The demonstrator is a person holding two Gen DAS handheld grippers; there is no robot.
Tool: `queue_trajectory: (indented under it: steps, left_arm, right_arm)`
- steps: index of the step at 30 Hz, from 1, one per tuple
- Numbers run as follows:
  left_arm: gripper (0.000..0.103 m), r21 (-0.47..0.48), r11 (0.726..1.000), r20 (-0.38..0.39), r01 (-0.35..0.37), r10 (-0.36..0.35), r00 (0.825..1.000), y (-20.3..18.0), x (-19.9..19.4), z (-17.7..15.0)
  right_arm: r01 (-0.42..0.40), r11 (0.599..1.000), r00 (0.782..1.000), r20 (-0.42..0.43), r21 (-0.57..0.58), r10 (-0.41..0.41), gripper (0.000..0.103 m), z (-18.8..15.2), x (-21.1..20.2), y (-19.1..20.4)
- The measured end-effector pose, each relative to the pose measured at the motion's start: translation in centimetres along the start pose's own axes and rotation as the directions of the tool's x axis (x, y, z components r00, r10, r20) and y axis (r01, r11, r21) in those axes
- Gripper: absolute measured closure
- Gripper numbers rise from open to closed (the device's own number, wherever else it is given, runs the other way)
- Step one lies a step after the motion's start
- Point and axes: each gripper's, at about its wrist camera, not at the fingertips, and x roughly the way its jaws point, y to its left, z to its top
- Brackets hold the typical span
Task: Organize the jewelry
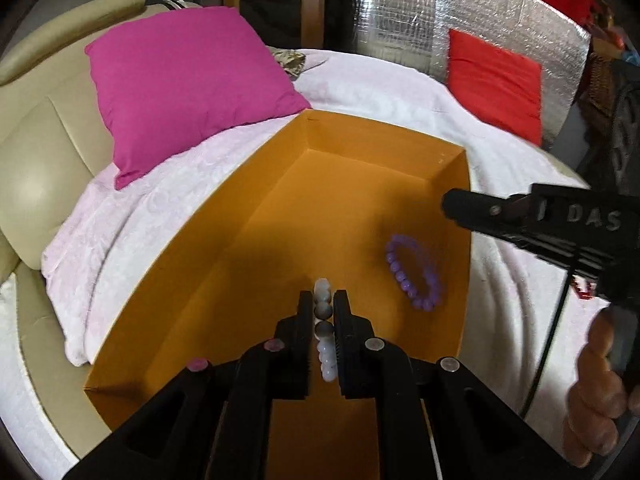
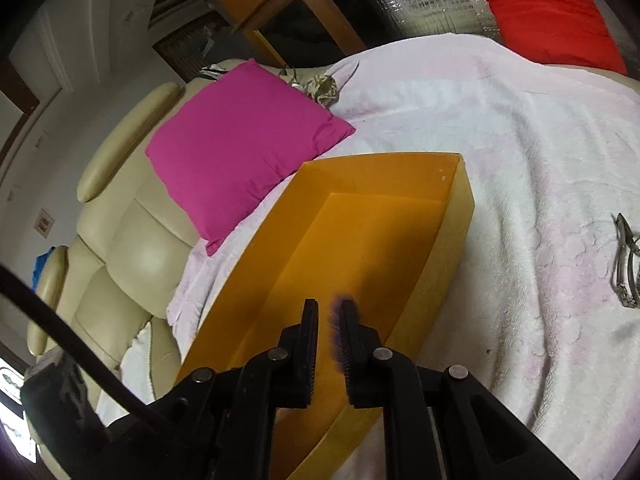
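My left gripper (image 1: pixel 323 300) clamps a pale white beaded bracelet (image 1: pixel 325 322) over the open orange cardboard box (image 1: pixel 280 216). A purple beaded bracelet (image 1: pixel 414 272) lies inside (near the right wall). My right gripper (image 2: pixel 329 312) hangs narrowly parted above the box; whether it holds anything, I cannot tell.

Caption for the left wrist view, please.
Left gripper holds a pale bead bracelet over the orange box; a purple bracelet lies inside.

I am working in a home living room: a cream leather sofa (image 2: pixel 120 248) draped with a pale pink blanket (image 2: pixel 520 160), a magenta cushion (image 1: pixel 188 84), a red cushion (image 1: pixel 494 80), and a wooden cabinet (image 1: pixel 276 4) behind.
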Motion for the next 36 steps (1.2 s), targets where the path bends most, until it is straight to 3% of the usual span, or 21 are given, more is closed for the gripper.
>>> queue_trajectory:
  steps: [5,10,15,21,26,29,36]
  left_arm:
    - [0.07,0.028,0.999,0.05,-0.036,0.034,0.998,-1.4,-0.5,0.3]
    - [0.07,0.066,0.995,0.128,-0.075,0.066,0.99,-3.6,-1.6,0.8]
    - [0.07,0.096,0.992,0.203,-0.08,0.059,0.977,-6.3,-2.6,1.4]
    - [0.059,0.142,0.989,0.261,-0.029,-0.009,0.965,-10.2,-3.6,1.5]
    - [0.058,0.205,0.977,0.206,0.061,-0.104,0.973,-13.7,-2.1,2.1]
    - [0.058,0.21,0.969,0.13,0.129,-0.159,0.979,-15.2,-0.5,2.5]
    - [0.058,0.208,0.965,0.043,0.16,-0.172,0.984,-17.2,1.8,2.1]
  right_arm:
    - [-0.016,0.999,0.998,0.054,0.029,0.014,0.079,0.6,-2.0,-0.9]
    - [0.005,0.997,0.995,0.099,0.073,-0.012,0.079,1.3,-4.8,-3.8]
    - [0.073,0.989,0.988,0.127,0.125,-0.088,0.079,1.8,-7.8,-7.6]
    - [0.161,0.965,0.971,0.142,0.206,-0.193,0.079,2.2,-11.3,-13.5]
    - [0.21,0.935,0.96,0.118,0.286,-0.252,0.079,2.2,-13.3,-18.7]
    - [0.212,0.92,0.964,0.087,0.329,-0.253,0.071,2.1,-13.2,-21.1]
    - [0.188,0.922,0.977,0.036,0.337,-0.212,0.071,2.2,-11.3,-23.2]
